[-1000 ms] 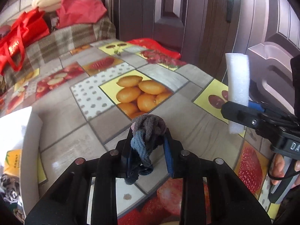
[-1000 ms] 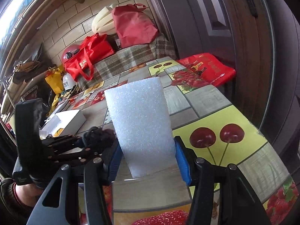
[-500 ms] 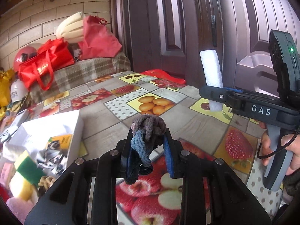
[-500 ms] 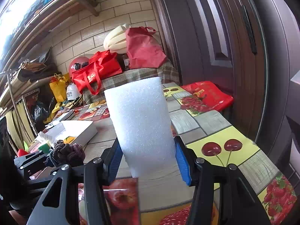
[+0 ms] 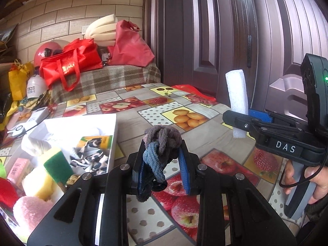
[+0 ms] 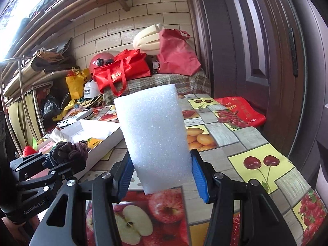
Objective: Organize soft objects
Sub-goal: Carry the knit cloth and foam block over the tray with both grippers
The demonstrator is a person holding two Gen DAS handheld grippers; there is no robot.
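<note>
My left gripper (image 5: 163,162) is shut on a knotted grey and blue sock bundle (image 5: 161,143), held above the fruit-print tablecloth (image 5: 205,135). My right gripper (image 6: 161,171) is shut on an upright white foam block (image 6: 152,135). In the left wrist view the right gripper (image 5: 249,121) is at the right with the foam block (image 5: 236,100) sticking up. In the right wrist view the left gripper (image 6: 61,160) with the sock bundle (image 6: 68,152) is at the lower left. A white box (image 5: 114,127) left of my left gripper holds sponges (image 5: 51,166) and cloths.
The white box (image 6: 106,140) lies on the table's left part. Red bags (image 5: 71,65) and a helmet sit on a plaid-covered bench (image 5: 106,78) at the back. A dark wooden door (image 5: 205,41) stands at the right. A red bag (image 6: 239,110) lies at the table's far right edge.
Both grippers have lifted and tilted up, with more of the room and the white box in view. The sock bundle and foam block stay gripped.
</note>
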